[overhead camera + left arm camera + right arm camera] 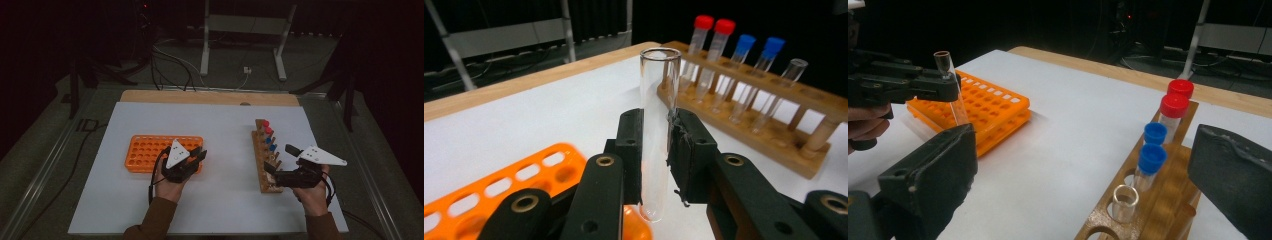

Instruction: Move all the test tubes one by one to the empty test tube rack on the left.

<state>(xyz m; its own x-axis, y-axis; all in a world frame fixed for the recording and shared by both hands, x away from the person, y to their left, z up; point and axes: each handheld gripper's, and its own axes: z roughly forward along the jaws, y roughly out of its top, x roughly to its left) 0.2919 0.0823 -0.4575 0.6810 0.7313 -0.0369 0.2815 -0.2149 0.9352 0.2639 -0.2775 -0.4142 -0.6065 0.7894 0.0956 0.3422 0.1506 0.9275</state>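
Here the left gripper (656,150) clamps an uncapped glass tube (658,125) above the orange rack (145,150); the right gripper (1083,185) fingers (938,170) gape beside the wooden rack (1168,200).

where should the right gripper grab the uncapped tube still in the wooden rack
Grip the uncapped tube on the bare glass just below its open rim, coming down from above, since only that part stands proud of the wooden rack. Set the open right gripper so its jaws close across the row; the blue-capped tube stands right beside it.
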